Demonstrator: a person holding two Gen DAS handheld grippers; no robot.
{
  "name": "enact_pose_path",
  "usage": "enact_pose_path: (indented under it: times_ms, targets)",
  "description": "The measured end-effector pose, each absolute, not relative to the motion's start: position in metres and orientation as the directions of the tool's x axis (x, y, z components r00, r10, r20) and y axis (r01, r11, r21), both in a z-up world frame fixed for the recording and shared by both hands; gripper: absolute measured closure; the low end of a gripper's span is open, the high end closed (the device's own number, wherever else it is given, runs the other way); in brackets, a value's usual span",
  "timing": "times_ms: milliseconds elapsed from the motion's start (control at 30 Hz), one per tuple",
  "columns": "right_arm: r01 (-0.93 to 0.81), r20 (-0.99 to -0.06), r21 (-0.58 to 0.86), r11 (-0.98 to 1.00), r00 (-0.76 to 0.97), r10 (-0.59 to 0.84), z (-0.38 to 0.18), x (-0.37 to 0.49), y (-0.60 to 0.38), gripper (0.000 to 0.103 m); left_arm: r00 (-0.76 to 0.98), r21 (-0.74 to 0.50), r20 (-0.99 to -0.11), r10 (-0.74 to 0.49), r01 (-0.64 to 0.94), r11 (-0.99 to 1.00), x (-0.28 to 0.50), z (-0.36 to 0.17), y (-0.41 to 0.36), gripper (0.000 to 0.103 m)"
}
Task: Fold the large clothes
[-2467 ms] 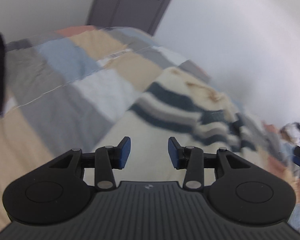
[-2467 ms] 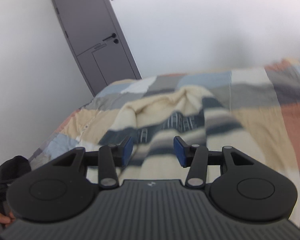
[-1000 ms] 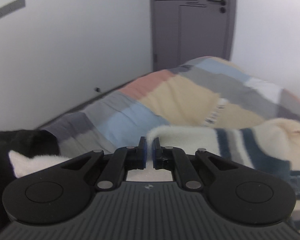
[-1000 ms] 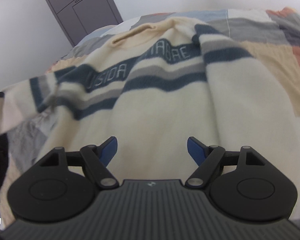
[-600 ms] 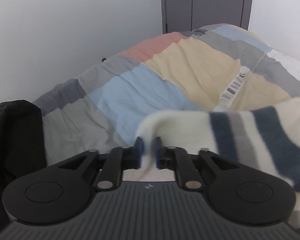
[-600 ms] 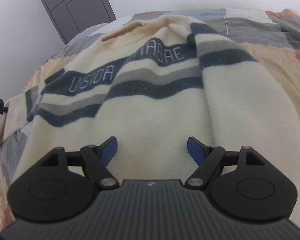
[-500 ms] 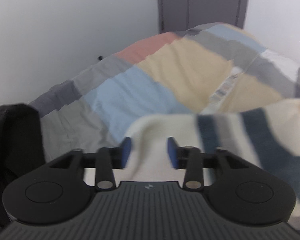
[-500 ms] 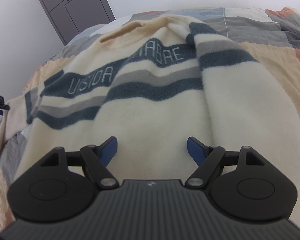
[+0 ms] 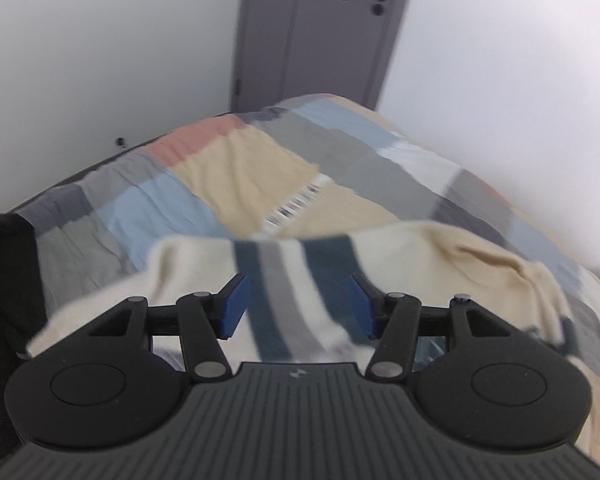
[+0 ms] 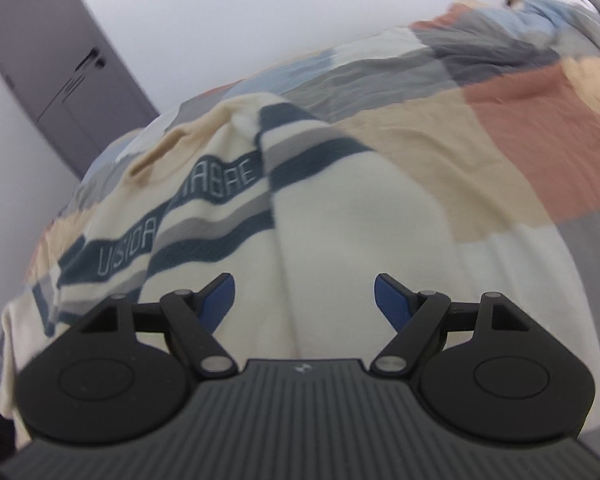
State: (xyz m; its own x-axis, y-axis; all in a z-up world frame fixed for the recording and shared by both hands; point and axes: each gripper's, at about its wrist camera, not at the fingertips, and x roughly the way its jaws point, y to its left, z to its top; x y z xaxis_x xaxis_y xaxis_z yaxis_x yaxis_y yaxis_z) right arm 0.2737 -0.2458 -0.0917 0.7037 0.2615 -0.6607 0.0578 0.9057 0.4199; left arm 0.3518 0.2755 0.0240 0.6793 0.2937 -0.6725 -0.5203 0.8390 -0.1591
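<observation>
Cream sweater [image 10: 340, 216] edge leaves patchwork bedspread [image 10: 480, 152] bare beside it.

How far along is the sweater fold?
Done: the cream sweater with navy and grey stripes is spread on the patchwork bedspread. In hand: nothing; the left gripper is opening, clear of the sleeve, and the right gripper is open. Left: every fold.

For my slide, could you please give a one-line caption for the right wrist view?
Open right gripper above cream sweater with navy and grey stripes on patchwork quilt.
</observation>
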Motion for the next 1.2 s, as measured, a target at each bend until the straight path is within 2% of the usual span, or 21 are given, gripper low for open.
enact_pose_path:
  times_ms: [267,533,600,700,900,967,1000,1100,1200]
  targets:
    - [0.175,-0.690,0.445,0.878,0.693,0.211,-0.095,0.260,-0.277,0.024,0.738,-0.260,-0.662,0.130,-0.389,0.884,0.309,-0.003,0.197,0.042]
    - [0.066,-0.712,0.461,0.885,0.622,0.325,-0.106,0.256,-0.257,0.025,0.748,-0.348,-0.662,-0.050,-0.249,0.904,0.292,-0.057,0.135,0.042]
    - [0.055,-0.722,0.454,0.889,0.608,0.331,-0.111,0.258,-0.253,0.025,0.739,-0.340,-0.669,-0.076,-0.213,0.916,0.289,-0.073,0.120,0.042]
    - [0.055,-0.739,0.438,0.897,0.590,0.325,-0.118,0.264,-0.249,0.025,0.726,-0.255,-0.687,-0.047,-0.180,0.950,0.290,-0.097,0.099,0.042]
    - [0.032,-0.779,0.316,0.948,0.579,0.240,-0.131,0.267,-0.232,0.041,0.694,-0.198,-0.720,-0.013,-0.187,0.962,0.294,-0.143,0.100,0.042]
    - [0.044,-0.798,0.258,0.965,0.572,0.188,-0.136,0.270,-0.226,0.058,0.688,-0.199,-0.725,-0.014,-0.189,0.962,0.294,-0.155,0.104,0.042]
    - [0.060,-0.806,0.243,0.968,0.568,0.166,-0.138,0.271,-0.226,0.062,0.688,-0.203,-0.725,-0.016,-0.191,0.960,0.294,-0.160,0.105,0.042]
    - [0.114,-0.786,0.281,0.953,0.597,0.160,-0.133,0.270,-0.237,0.093,0.705,-0.202,-0.709,-0.016,-0.181,0.962,0.293,-0.164,0.106,0.042]
    - [0.132,-0.738,0.345,0.929,0.650,0.182,-0.113,0.262,-0.250,0.094,0.743,-0.179,-0.670,-0.001,-0.160,0.971,0.289,-0.162,0.103,0.042]
